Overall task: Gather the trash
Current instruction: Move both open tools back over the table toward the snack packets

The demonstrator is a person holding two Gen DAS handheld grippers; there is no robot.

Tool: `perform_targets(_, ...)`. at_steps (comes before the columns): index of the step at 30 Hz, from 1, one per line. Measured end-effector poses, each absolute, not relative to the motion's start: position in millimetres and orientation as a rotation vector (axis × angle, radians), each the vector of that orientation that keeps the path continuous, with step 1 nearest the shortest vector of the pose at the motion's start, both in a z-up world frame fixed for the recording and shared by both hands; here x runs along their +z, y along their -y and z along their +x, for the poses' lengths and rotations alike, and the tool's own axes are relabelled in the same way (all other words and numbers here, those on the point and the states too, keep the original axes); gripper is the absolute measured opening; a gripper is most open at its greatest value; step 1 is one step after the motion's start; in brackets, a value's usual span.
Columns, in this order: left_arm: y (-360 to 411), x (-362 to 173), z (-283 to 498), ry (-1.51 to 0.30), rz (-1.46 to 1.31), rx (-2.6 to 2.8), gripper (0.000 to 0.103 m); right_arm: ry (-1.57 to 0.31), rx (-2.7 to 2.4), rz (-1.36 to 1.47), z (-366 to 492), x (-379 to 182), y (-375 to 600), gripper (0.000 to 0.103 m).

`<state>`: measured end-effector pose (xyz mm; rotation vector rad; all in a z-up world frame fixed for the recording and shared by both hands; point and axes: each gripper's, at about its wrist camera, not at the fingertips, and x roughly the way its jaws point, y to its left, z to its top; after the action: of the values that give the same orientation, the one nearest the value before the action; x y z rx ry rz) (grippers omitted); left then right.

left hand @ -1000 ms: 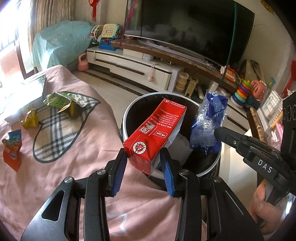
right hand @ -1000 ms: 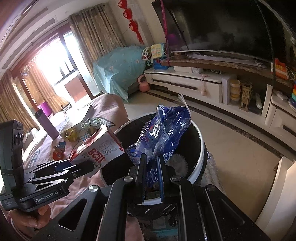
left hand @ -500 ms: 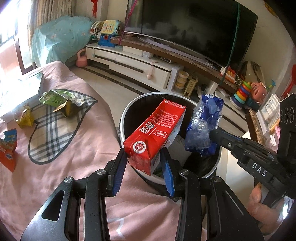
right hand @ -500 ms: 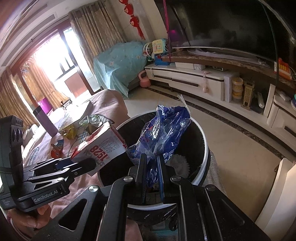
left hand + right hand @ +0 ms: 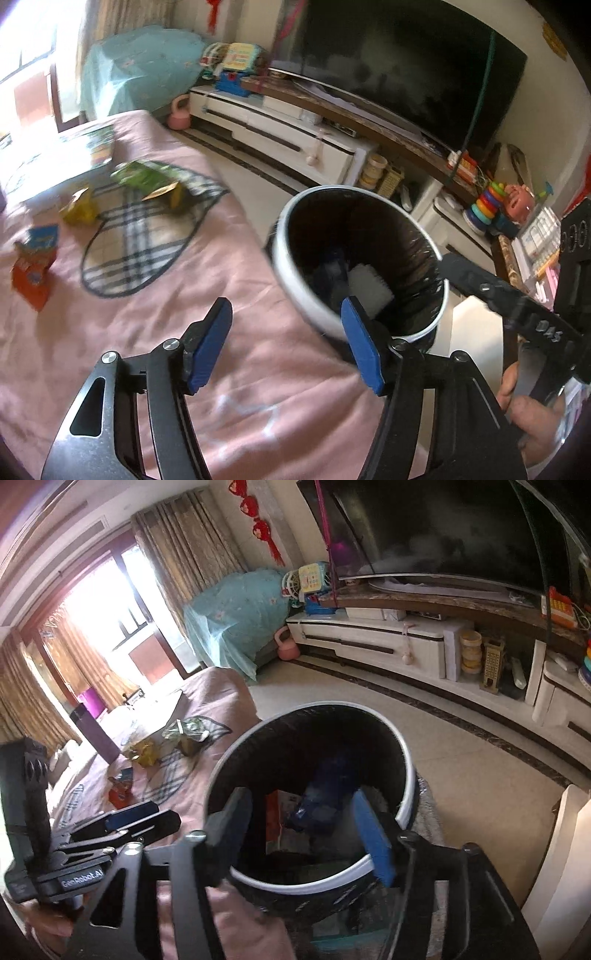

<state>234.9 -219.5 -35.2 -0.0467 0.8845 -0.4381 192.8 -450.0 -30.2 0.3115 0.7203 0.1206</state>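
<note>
A round bin with a white rim and a black liner stands beside the pink-covered surface. Inside it lie the red carton and the blue plastic bag. My left gripper is open and empty, low over the pink cover at the bin's near edge. My right gripper is open and empty above the bin's mouth. More trash lies on the cover: a green wrapper, a yellow wrapper and an orange-and-blue packet.
A plaid heart-shaped patch lies under the wrappers. A white TV cabinet with a large TV runs along the far wall, toys at its right end. A book lies at the cover's far edge.
Both grippers have opened. The red carton and the blue bag have dropped from the jaws into the bin. The left view has swung slightly, with motion blur.
</note>
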Motion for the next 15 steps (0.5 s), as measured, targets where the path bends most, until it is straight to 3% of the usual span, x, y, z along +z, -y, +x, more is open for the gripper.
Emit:
perform_targets(1, 212.5, -36.6, 232.4, -0.884, -0.050, -0.428, 0.063, -0.711, 0.136, 0.318, 190.7, -28.8, 444.5, 0.081)
perform_targets(5, 178.9, -42.6, 221.3, -0.890, -0.088, -0.381, 0.063, -0.699, 0.179, 0.322, 187.1, -26.3, 421.3, 0.089)
perform_targets(15, 84.5, -52.4, 209.0, -0.894, -0.168, -0.229, 0.064, -0.753, 0.319, 0.292, 196.3, -38.3, 347.1, 0.091)
